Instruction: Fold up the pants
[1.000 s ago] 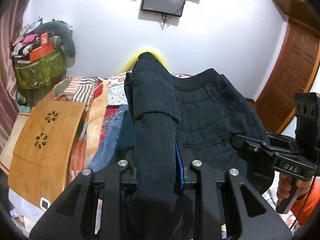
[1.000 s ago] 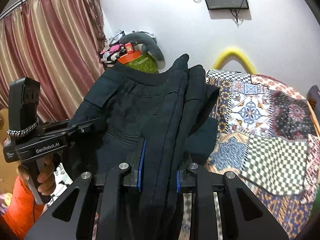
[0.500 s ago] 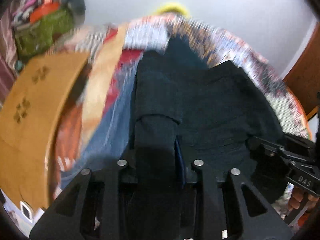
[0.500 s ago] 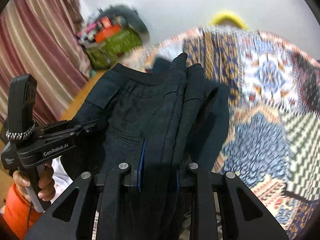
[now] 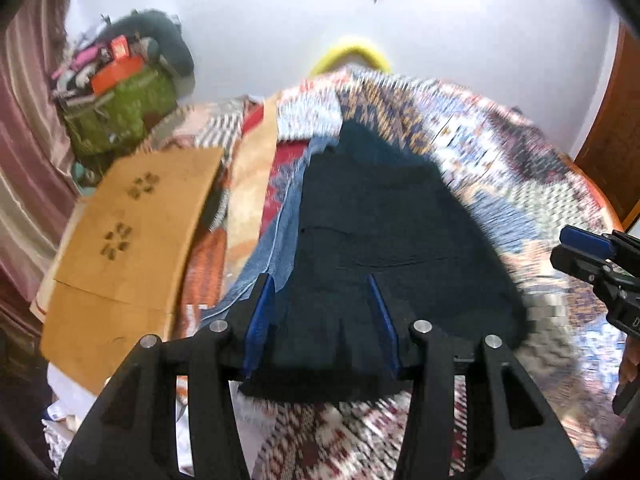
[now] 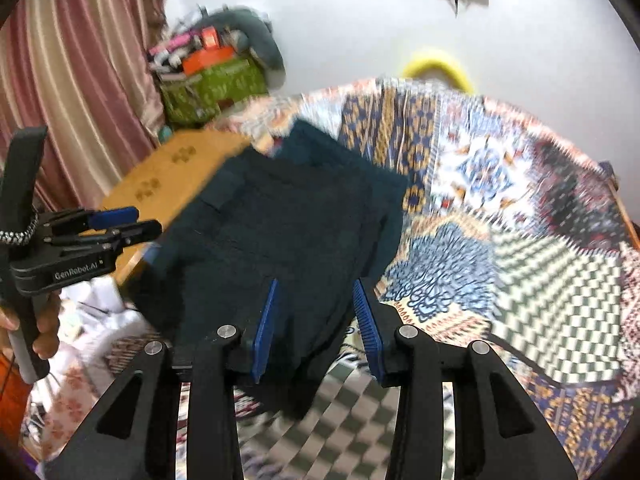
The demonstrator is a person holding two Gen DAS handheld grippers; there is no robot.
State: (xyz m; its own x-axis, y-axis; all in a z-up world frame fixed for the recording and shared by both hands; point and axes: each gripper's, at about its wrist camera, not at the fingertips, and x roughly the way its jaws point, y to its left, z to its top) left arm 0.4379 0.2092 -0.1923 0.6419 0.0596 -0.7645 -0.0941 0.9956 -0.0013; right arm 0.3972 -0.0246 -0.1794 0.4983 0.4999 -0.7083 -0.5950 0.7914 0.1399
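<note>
Now at release step: black pants (image 5: pixel 384 240) lying folded on the patchwork bedspread (image 5: pixel 520 168), near edge of the bundle toward both cameras. Left gripper (image 5: pixel 320 320) with fingers (image 5: pixel 260 320) spread apart, nothing clamped; cloth edge sits between the blue pads, contact unclear. Same for right gripper (image 6: pixel 316 320): fingers (image 6: pixel 368 324) apart, straddling the near corner of the pants (image 6: pixel 288 232), not pinching. Both frames motion-blurred, so fold count and edge alignment hard to call; probably a compact rectangle, waistband side away from the cameras. Blue denim (image 5: pixel 280 232) peeking out along the left edge of the bundle, looks like a separate garment underneath. Wooden lap table (image 5: pixel 132 224) just beside on the left, partly over the bed edge. Left gripper also visible in the right wrist view (image 6: pixel 116 224), off to the side, clear of the fabric.

Judgement: fold essentially laid down, task near its end. Next move calls for backing both sets of fingers straight out without snagging the near hem, then a check for a loose flap at the right corner; re-pinch and square up only if it springs open. Main risk: dragging the top layer on withdrawal.
</note>
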